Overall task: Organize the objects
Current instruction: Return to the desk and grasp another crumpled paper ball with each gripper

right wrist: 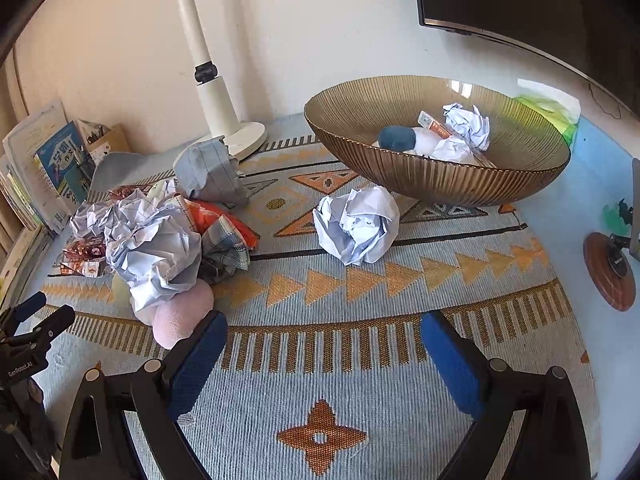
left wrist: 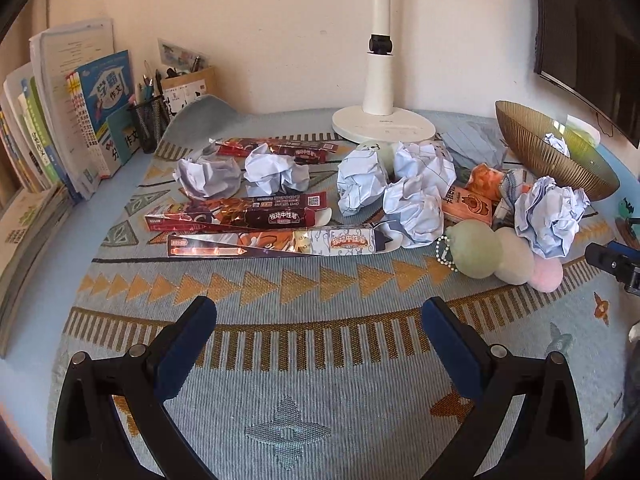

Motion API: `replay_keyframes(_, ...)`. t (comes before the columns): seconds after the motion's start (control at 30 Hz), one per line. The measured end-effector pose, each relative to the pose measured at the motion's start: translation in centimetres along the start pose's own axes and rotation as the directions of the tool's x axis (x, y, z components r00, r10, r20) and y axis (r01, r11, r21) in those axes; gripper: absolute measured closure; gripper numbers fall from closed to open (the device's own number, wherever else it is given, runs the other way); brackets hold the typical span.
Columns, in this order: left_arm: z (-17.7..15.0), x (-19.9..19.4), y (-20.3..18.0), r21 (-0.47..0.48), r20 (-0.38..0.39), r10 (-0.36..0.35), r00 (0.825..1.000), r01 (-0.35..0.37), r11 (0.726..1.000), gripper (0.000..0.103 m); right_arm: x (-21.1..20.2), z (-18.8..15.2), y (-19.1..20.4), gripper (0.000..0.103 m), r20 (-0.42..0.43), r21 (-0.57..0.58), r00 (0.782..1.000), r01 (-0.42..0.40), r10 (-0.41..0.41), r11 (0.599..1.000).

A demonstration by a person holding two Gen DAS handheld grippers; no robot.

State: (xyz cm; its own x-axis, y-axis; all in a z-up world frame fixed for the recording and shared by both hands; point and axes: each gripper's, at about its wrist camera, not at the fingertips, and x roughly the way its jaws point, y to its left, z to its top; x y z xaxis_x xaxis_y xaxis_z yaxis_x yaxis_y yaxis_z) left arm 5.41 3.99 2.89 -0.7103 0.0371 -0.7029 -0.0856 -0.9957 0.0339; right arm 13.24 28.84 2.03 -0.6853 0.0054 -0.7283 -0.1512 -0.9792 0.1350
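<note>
Left to right: pen boxes point(left wrist: 272, 240) lie crosswise ahead of the wide-open, empty left gripper point(left wrist: 319, 312), while a lone paper ball point(right wrist: 356, 226) sits straight ahead of the wide-open, empty right gripper point(right wrist: 324, 326), the nearer one, just before the bowl point(right wrist: 436, 184).

At centre frame in the left wrist view, two long pen boxes point(left wrist: 240, 216) point(left wrist: 276, 243) each read "按动中性笔". At upper left, a blue book point(left wrist: 106, 92) reads "学霸 作文". At lower left in the right wrist view, a black clamp point(right wrist: 24, 360) reads "GenRobot.AI".
</note>
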Motion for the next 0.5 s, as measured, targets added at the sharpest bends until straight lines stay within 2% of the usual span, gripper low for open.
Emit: replay_keyframes(0.5, -0.11, -0.03, 0.03, -0.005, -0.001, -0.004, 1.000, 0.004, 1.000, 0.001, -0.01, -0.12, 0.27, 0.006, -0.002, 0.001, 1.000, -0.002, 0.002, 1.000)
